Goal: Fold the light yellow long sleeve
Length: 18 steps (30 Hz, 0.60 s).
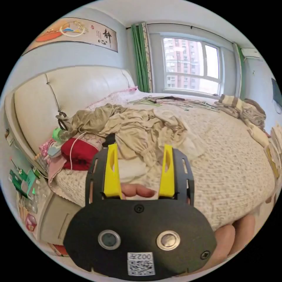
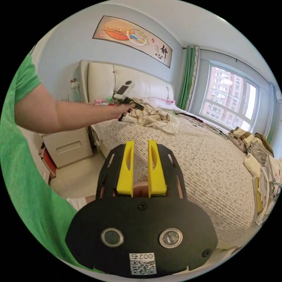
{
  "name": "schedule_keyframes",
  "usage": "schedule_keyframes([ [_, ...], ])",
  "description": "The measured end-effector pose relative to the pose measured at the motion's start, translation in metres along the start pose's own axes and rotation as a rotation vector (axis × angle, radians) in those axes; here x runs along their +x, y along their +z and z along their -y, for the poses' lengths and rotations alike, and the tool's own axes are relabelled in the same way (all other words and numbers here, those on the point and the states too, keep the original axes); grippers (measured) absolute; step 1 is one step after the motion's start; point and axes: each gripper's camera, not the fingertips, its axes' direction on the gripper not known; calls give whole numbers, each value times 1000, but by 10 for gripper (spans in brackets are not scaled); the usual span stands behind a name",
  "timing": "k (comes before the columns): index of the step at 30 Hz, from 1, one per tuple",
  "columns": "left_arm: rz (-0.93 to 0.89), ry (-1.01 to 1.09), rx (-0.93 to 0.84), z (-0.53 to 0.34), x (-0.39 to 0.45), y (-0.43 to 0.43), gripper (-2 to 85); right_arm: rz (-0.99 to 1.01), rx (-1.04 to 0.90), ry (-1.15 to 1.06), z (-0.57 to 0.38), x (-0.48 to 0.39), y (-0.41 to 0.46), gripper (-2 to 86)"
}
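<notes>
The bed (image 1: 235, 164), covered with a knobbly cream spread, takes up the middle and right of the left gripper view and the centre and right of the right gripper view. Its padded cream headboard (image 1: 73, 94) stands at the upper left of the left gripper view, below a long wall picture (image 1: 76, 32).

The light yellow long sleeve (image 1: 138, 132) lies crumpled in a loose heap at the centre of the left gripper view, on the bed near the headboard. In the right gripper view the same heap sits just above centre. A red cloth bundle (image 1: 79, 154) lies left of it in the left gripper view.

A pile of other clothes (image 1: 243, 111) sits at the right edge, under the window (image 1: 191, 67).

The left gripper (image 1: 140, 152) is released, its 2 yellow jaws wide apart and holding nothing, with the heap just beyond them. In the right gripper view it shows small at upper centre, held out by the person's arm (image 2: 67, 113) over the edge of the heap.

The right gripper (image 2: 141, 149) hangs over the bed's near edge, jaws apart by a narrow gap, holding nothing.
</notes>
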Motion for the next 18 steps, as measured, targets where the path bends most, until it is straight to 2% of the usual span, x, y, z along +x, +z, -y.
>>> schedule_keyframes([
  [3, 68, -29, -274, 37, 5, 81, 116, -34, -20, 6, 1, 5, 0, 68],
  [5, 132, -62, -294, 39, 11, 91, 83, -55, -20, 11, 1, 11, -1, 58],
  [8, 53, -84, -49, 34, 36, 29, 25, -58, -19, 59, 1, 24, 1, 36],
  [10, -77, -79, 140, 7, 53, -39, 2, -43, -25, 95, 1, 33, 5, 22],
  [14, -339, -49, 235, -50, 74, -117, -8, -153, 32, 217, 4, 65, 2, 2],
  [18, -664, 196, 236, -122, 135, -177, -9, -215, 107, 277, 12, 97, -12, 40],
])
